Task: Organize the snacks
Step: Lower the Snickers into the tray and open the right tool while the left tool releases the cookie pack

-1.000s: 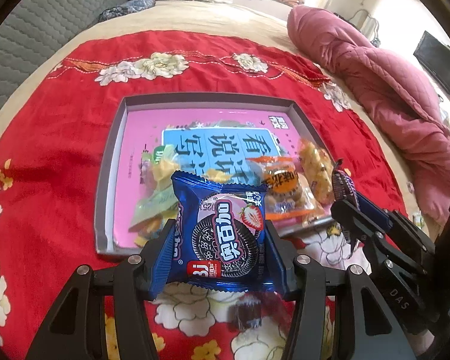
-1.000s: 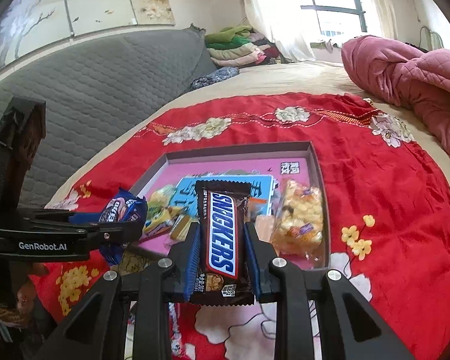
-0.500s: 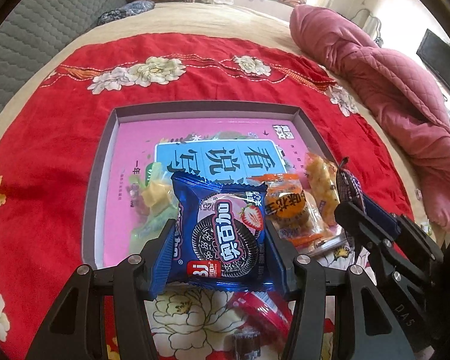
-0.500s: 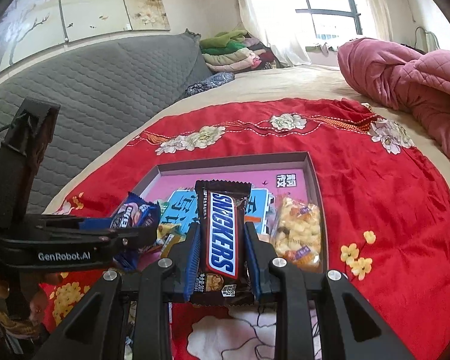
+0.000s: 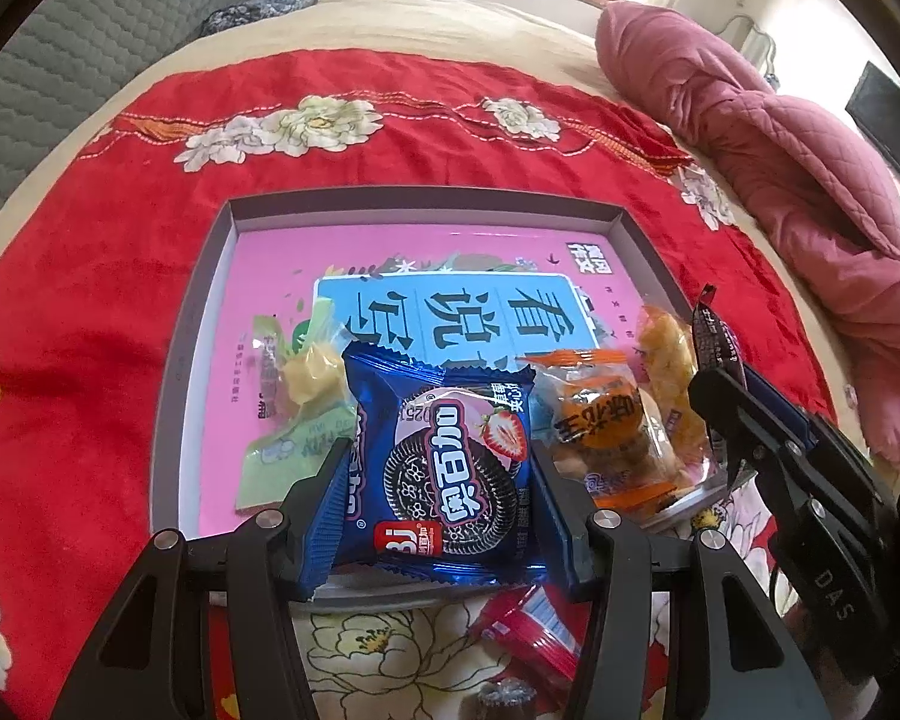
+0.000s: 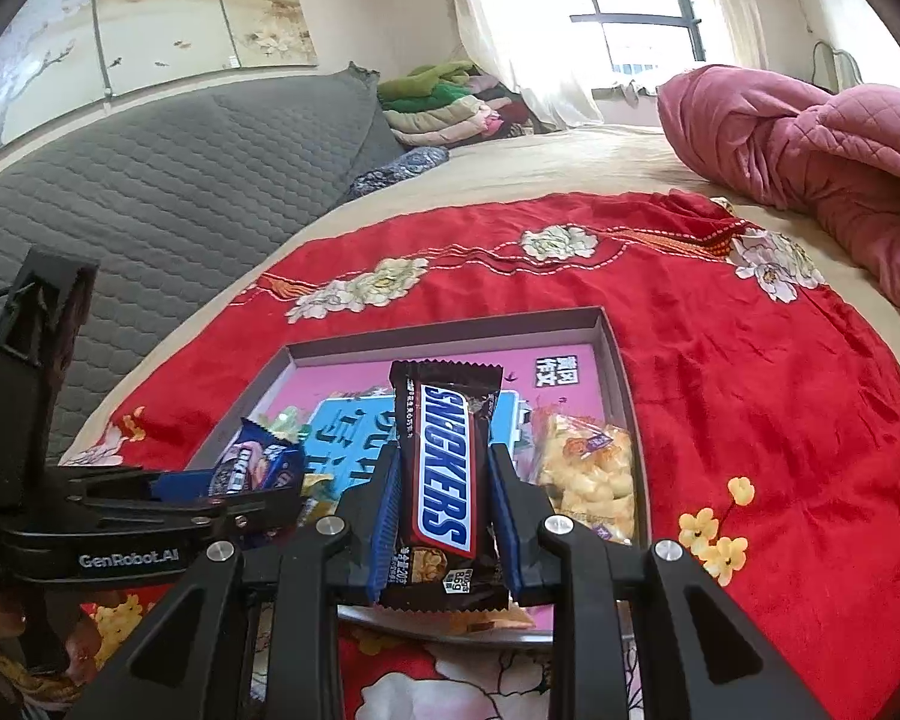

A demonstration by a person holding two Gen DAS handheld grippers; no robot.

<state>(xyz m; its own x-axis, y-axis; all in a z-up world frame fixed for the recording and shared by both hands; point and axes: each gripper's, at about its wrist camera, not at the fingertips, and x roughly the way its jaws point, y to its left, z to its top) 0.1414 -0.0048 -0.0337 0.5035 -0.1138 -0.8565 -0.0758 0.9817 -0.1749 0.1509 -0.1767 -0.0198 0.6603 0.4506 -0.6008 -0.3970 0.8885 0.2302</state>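
Observation:
My left gripper [image 5: 438,462] is shut on a blue cookie packet [image 5: 444,468] with a strawberry picture, held over the near edge of a grey tray [image 5: 192,348] with a pink lining. My right gripper [image 6: 444,474] is shut on a brown Snickers bar [image 6: 444,474], also above the tray's [image 6: 618,360] near side. In the tray lie a yellow-green candy bag [image 5: 294,396], an orange nut packet [image 5: 606,426] and a yellow puffed-snack bag [image 6: 588,480]. The right gripper [image 5: 720,384] shows at the right of the left wrist view; the left gripper [image 6: 258,474] shows at the left of the right wrist view.
The tray rests on a red floral cloth [image 5: 90,252] spread over a bed. A red packet [image 5: 534,624] and a small dark-wrapped sweet [image 5: 504,699] lie on the cloth just in front of the tray. A pink quilt [image 6: 810,150] is bunched at the right; a grey headboard [image 6: 150,192] stands at the left.
Both grippers have moved forward toward the tray with their snacks still held. The tray now looks nearer, and the red packet has come into view below the cookie packet.

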